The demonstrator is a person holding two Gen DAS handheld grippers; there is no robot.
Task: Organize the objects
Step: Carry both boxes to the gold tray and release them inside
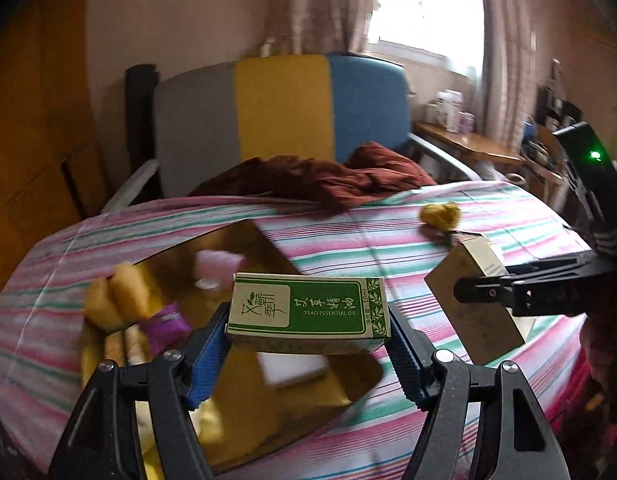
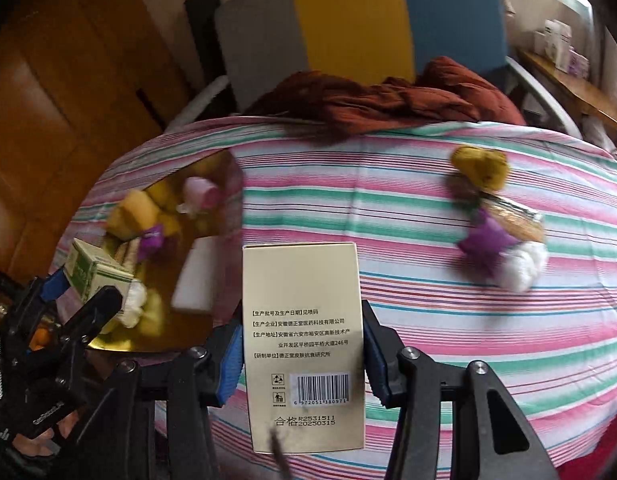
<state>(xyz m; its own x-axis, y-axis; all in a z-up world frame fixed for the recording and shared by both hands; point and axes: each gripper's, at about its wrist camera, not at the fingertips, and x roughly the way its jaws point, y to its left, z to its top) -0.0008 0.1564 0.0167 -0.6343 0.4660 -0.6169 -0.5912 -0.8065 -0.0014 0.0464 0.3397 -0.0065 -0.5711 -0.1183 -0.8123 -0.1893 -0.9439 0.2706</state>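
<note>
Green box [image 1: 308, 312] lay crosswise in the left tool [image 1: 308, 340], pinched at both short ends. The right tool [image 2: 302, 360] pinched a tall cream box [image 2: 302, 344] by its long sides, standing up. Both boxes hung over the striped cloth [image 2: 428, 320] on the desk. The gold tray [image 2: 188, 332] sat down and to the left, closest to the left tool, so the green box likely goes there first. A yellow toy [image 2: 134, 208], pink cup [image 2: 200, 192] and white block [image 2: 196, 276] already crowded the tray. More toys [image 2: 492, 216] lay far right.
</note>
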